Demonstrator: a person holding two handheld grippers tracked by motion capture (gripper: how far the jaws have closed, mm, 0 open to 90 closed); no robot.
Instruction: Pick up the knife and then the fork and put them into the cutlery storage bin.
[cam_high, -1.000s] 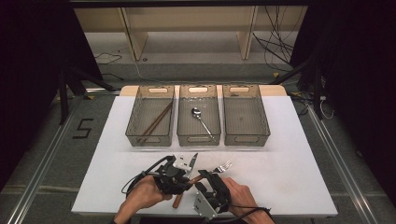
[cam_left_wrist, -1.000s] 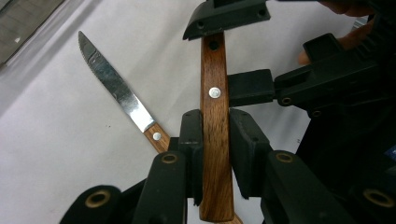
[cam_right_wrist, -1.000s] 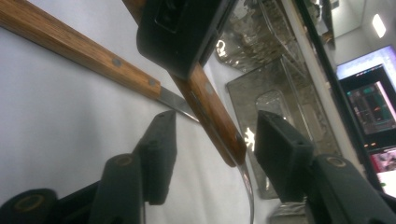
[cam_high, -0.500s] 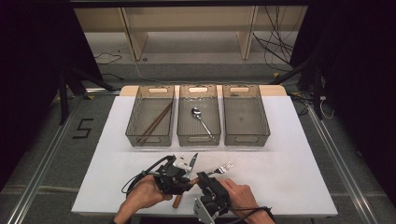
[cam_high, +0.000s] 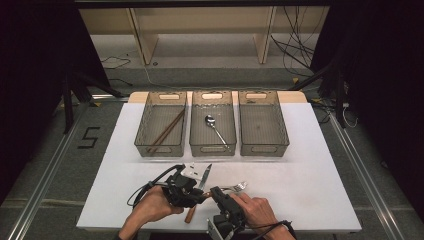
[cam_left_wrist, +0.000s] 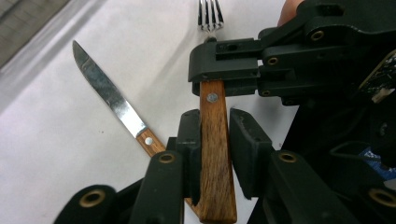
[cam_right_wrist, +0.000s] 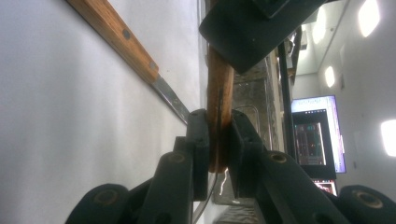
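Left gripper view shows the fork (cam_left_wrist: 215, 154) by its wooden handle between the left gripper (cam_left_wrist: 212, 140)'s jaws, which have just been opening; a gap shows on one side. Farther up the handle, the right gripper (cam_left_wrist: 224, 65) is clamped on it, its jaws having just closed in. Right gripper view confirms both pads pressing the handle. Beside the fork, a knife (cam_left_wrist: 112, 102) lies flat on the white table (cam_left_wrist: 56, 154). High view places both grippers at the table's near edge, before three trays (cam_high: 263, 150).
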